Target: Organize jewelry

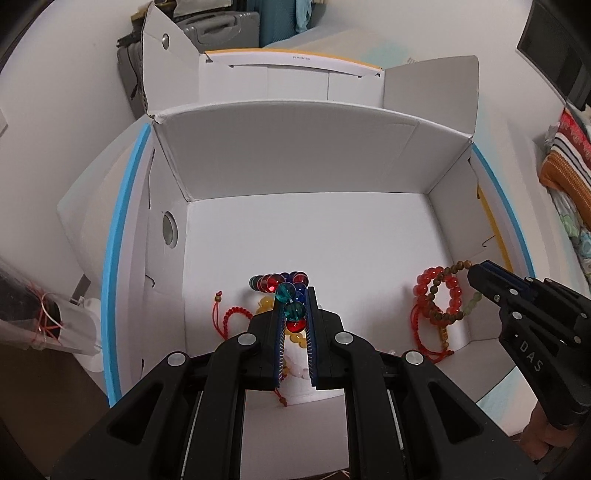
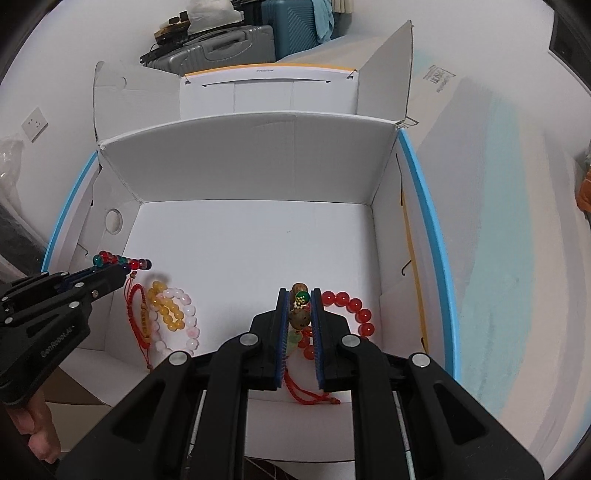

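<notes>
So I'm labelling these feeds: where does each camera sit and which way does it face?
Left wrist: on the left gripper, facing into the white cardboard box; it holds a multicoloured glass-bead bracelet; the right gripper shows.
Right wrist: on the right gripper, same direction, gripping a brown wooden-bead bracelet.
Shared: the box, both bracelets.

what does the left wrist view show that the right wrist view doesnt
Only the left wrist view shows the striped fabric at the right edge and the left tongs closed on the multicolored glass bead bracelet head-on. Only the right wrist view shows the wall socket, the pink bead bracelet laid out fully, and the right tongs gripping the brown wooden bead bracelet. Both share the white cardboard box, the red bead bracelet and the grey suitcase.
</notes>
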